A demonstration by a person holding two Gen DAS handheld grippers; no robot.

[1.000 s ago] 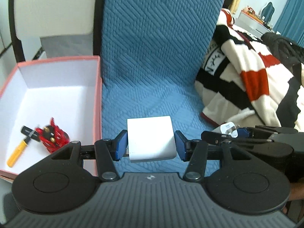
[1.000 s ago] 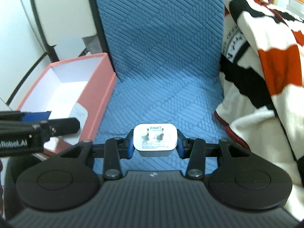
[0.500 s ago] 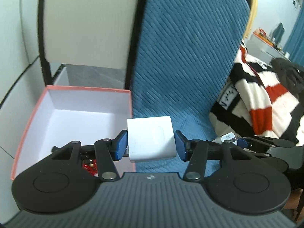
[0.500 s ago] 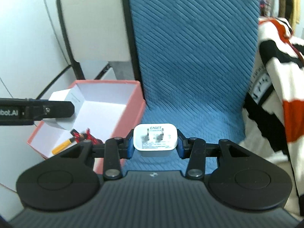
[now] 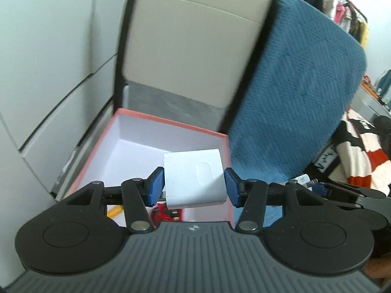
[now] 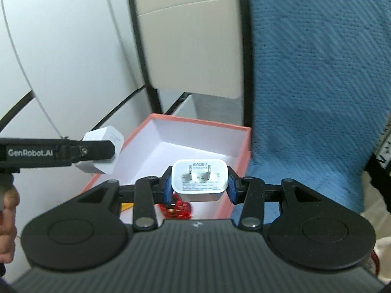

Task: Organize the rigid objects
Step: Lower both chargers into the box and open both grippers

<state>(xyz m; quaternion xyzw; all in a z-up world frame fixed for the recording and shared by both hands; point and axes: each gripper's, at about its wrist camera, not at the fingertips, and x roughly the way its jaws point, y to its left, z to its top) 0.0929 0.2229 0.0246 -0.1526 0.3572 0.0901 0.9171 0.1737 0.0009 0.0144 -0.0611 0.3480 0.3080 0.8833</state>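
My left gripper is shut on a plain white charger block, held above the right part of the pink box. My right gripper is shut on a white EAGET plug adapter, prongs facing me, above the same pink box. The left gripper with its white block shows at the left of the right wrist view, over the box's left rim. A red toy and a yellow item lie in the box, mostly hidden.
A blue textured chair cover rises right of the box. A beige folding chair back stands behind it. White cabinet panels are at the left. A striped blanket lies at the far right.
Both grippers have risen and swung left from over the blue seat to above the pink box, each still holding its white charger. The box now sits lower and nearer in both views.
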